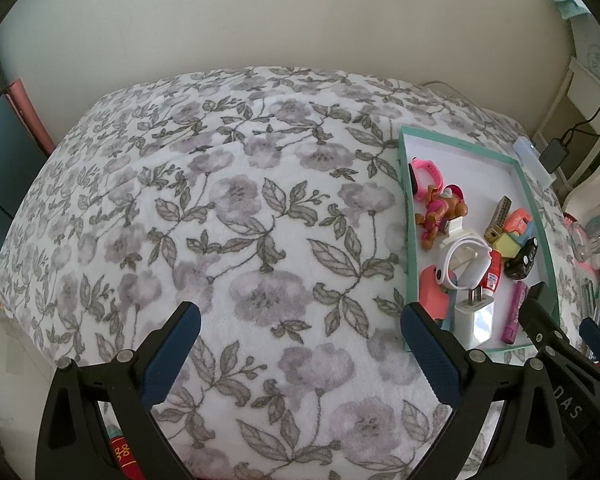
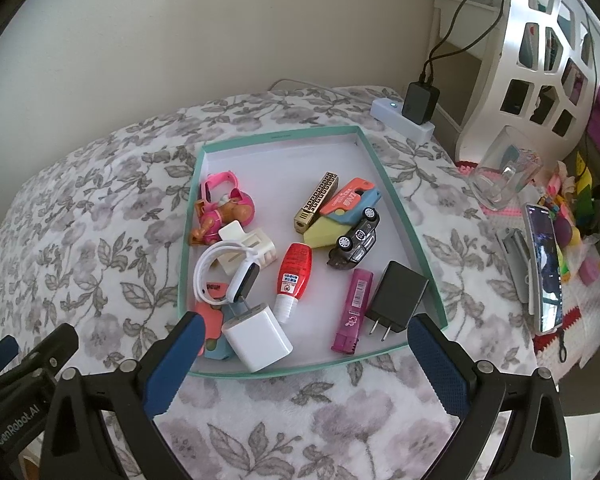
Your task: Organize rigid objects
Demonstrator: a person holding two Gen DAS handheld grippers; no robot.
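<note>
home | floral blanket [image 1: 236, 216] | toy-filled box [image 2: 396, 200] | phone [image 2: 546, 272]

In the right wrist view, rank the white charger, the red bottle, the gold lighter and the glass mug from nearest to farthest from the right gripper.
From the right gripper, which is open over the tray's near edge:
1. White charger, at the tray's near rim, by the left finger.
2. Red bottle, mid-tray, just beyond.
3. Gold lighter, deeper in the tray.
4. Glass mug, outside the tray, far right.

The black charger [image 2: 398, 298] is hidden in the left view, the coral case [image 2: 212, 324] is half covered, and the phone [image 2: 546, 268] screen is too blurred to be read.
</note>
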